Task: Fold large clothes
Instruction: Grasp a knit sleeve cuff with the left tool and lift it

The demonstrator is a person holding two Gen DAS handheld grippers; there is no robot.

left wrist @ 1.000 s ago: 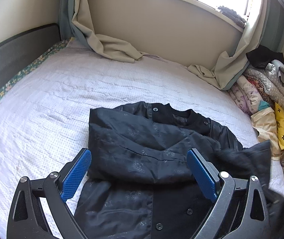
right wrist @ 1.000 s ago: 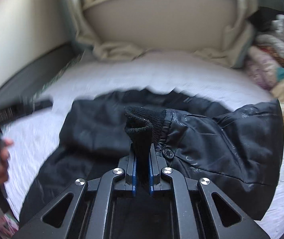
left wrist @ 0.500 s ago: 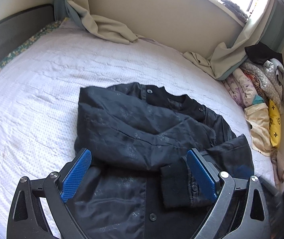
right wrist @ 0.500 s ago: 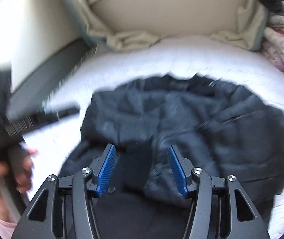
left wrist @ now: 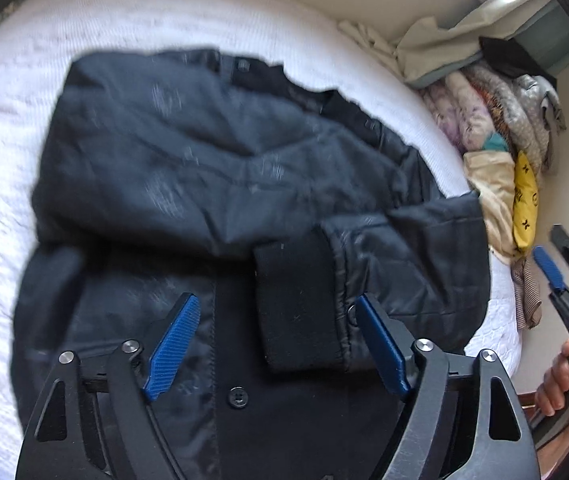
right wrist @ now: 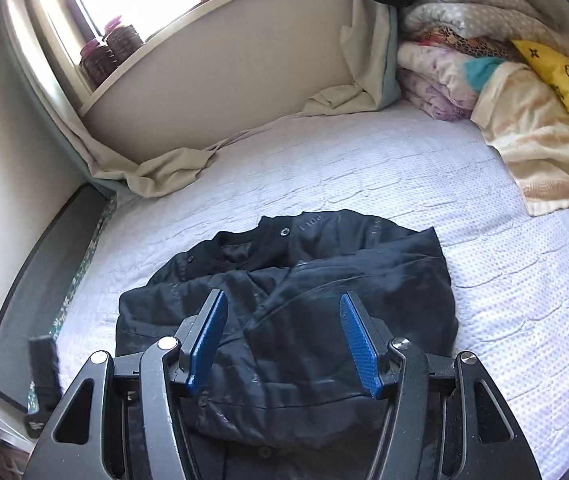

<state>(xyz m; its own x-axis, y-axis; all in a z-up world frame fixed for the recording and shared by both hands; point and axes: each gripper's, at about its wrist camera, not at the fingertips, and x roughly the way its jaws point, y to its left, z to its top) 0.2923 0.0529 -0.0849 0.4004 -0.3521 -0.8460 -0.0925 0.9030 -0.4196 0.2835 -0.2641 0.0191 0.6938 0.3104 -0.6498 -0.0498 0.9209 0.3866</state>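
Both our grippers, left gripper (left wrist: 274, 344) and right gripper (right wrist: 282, 344), hung with fingers apart over the black jacket (right wrist: 324, 280), holding nothing; its collar lettering was unreadable.

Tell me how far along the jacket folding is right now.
Done: both sleeves lie folded across the black jacket, the knit cuff resting on its front. In hand: nothing; the left gripper and right gripper hover open above it. Left: folding the body, whose lower part is still spread on the bed.
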